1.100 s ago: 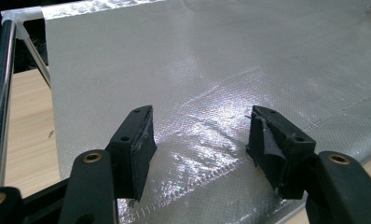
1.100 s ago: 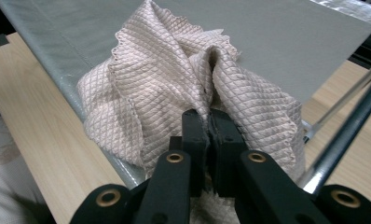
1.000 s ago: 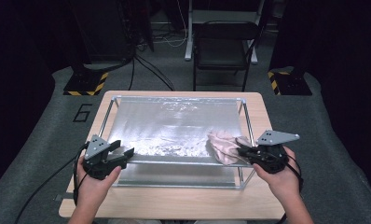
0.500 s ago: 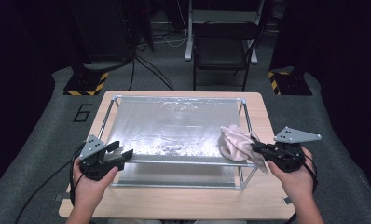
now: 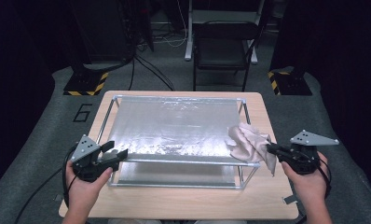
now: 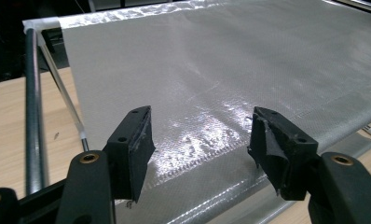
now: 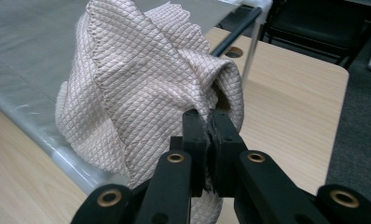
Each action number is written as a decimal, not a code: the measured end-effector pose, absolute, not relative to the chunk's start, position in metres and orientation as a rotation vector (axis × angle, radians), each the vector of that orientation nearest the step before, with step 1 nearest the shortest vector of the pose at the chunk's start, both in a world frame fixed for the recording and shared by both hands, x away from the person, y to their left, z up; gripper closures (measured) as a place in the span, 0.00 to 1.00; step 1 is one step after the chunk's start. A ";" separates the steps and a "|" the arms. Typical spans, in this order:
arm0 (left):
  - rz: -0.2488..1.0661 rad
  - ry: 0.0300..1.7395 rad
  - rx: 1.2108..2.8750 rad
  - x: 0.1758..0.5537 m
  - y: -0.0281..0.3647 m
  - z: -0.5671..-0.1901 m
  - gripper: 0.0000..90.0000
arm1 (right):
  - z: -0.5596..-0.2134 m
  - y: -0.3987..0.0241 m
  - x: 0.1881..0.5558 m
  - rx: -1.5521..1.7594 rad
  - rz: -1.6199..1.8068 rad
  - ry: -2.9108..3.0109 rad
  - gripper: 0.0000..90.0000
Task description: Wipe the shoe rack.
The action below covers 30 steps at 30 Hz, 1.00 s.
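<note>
A crumpled pale pink quilted cloth hangs over the right front corner of a metal frame that carries a silvery sheet. My right gripper is shut on the cloth's edge, just outside the frame's right side. My left gripper stands open at the frame's front left corner, its jaws wide apart over the sheet's near edge with nothing between them.
The frame stands on a wooden table. A black chair stands behind the table. Stands with yellow-black striped bases sit on the grey floor at the back left and right.
My right gripper has pulled the cloth rightward, off the sheet's front part to the frame's right corner. My left gripper has shifted slightly left and stayed open.
</note>
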<state>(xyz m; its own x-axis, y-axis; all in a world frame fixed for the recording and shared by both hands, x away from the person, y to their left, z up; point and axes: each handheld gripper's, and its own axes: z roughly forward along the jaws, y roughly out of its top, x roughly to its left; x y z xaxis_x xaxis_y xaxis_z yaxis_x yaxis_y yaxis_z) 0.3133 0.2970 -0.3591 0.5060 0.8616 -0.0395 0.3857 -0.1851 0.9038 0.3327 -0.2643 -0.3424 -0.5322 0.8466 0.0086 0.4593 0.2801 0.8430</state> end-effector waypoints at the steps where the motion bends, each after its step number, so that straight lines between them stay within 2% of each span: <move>1: 0.618 1.049 1.781 0.313 0.299 -0.358 0.43 | -0.344 -0.268 0.332 1.182 1.167 2.098 0.96; 8: 0.626 1.047 1.764 0.308 0.302 -0.356 0.44 | -0.361 -0.283 0.330 1.260 1.138 2.076 0.96; 17: 0.636 1.037 1.752 0.301 0.302 -0.357 0.44 | -0.401 -0.297 0.329 1.359 1.123 2.079 0.96; 24: 0.651 1.010 1.743 0.290 0.302 -0.353 0.44 | -0.439 -0.295 0.332 1.439 1.042 2.143 0.96; 30: 0.645 1.001 1.751 0.286 0.303 -0.355 0.44 | -0.455 -0.289 0.337 1.476 1.036 2.165 0.96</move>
